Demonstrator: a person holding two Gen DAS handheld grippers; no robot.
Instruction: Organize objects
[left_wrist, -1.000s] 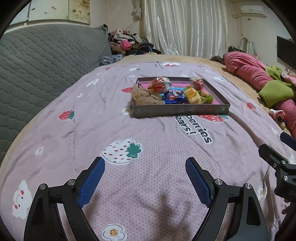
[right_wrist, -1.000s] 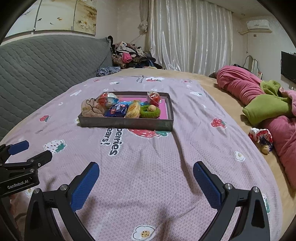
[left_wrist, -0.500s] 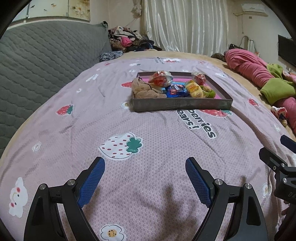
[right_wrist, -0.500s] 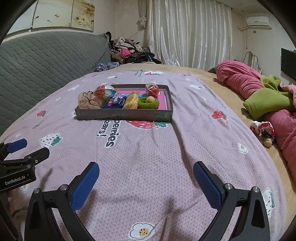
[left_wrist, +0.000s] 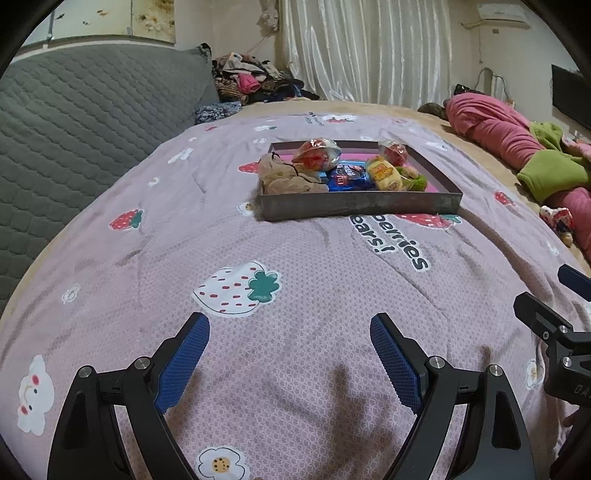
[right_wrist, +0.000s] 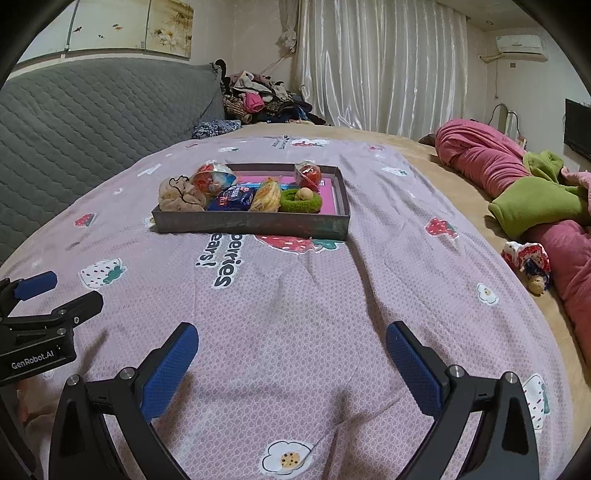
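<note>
Ahead of both jaws, a shallow rectangular metal tray (right_wrist: 251, 221) on the waffle-textured pink bedspread (right_wrist: 295, 306) holds, left to right, a crumpled beige scrunchie (right_wrist: 181, 195), glossy snack packets (right_wrist: 236, 197) and a fuzzy green ring (right_wrist: 300, 201). The left gripper (left_wrist: 290, 345) and right gripper (right_wrist: 291, 350) both gape wide, blue ribbed pads empty, touching nothing.

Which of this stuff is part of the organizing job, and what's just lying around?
Job:
tray
beige scrunchie
blue snack packet
yellow snack packet
green scrunchie

Lying about:
pink blanket
green blanket
small doll
clothes pile
</note>
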